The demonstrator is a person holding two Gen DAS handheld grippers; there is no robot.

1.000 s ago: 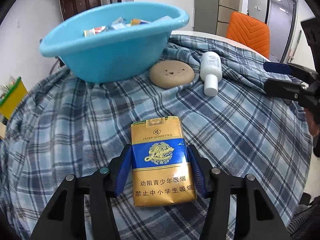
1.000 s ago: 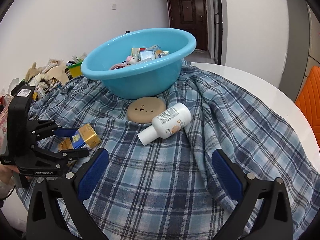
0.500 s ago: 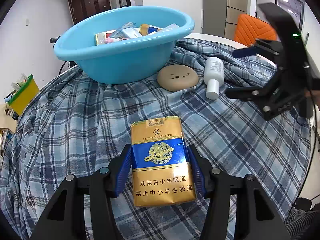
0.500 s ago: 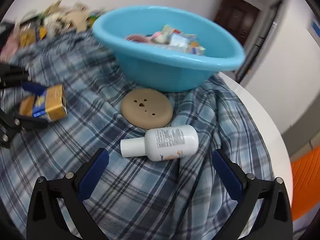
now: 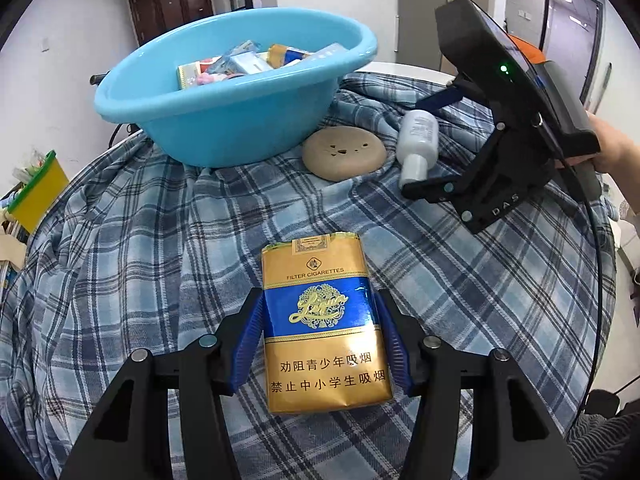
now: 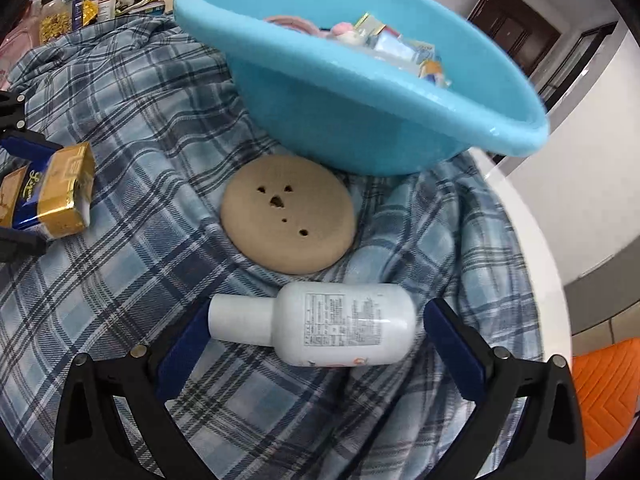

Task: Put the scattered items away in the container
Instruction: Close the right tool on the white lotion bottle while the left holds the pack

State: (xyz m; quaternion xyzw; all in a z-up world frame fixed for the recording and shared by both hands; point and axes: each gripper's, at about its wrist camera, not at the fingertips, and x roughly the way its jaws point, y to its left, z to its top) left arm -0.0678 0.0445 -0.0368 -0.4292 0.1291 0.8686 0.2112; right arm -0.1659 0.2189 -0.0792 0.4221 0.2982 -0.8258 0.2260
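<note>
My left gripper (image 5: 322, 340) is shut on a gold and blue cigarette pack (image 5: 324, 324), held above the plaid cloth; the pack also shows in the right wrist view (image 6: 48, 194). My right gripper (image 6: 316, 340) is open, its jaws either side of a white bottle (image 6: 320, 328) lying on its side, cap to the left. The bottle (image 5: 416, 140) also shows in the left wrist view, with the right gripper (image 5: 436, 144) straddling it. A tan round disc (image 6: 288, 214) lies just beyond the bottle. The blue basin (image 6: 360, 80) stands behind it, holding several small packets.
A blue plaid cloth (image 5: 140, 240) covers the round white table (image 6: 532, 248). An orange chair (image 6: 608, 392) is at the right. A yellow and green bin (image 5: 38, 188) and clutter (image 6: 80, 4) sit beyond the table's left side.
My right gripper has moved forward and down until its open jaws straddle the white bottle. My left gripper has lifted the cigarette pack and brought it nearer the basin.
</note>
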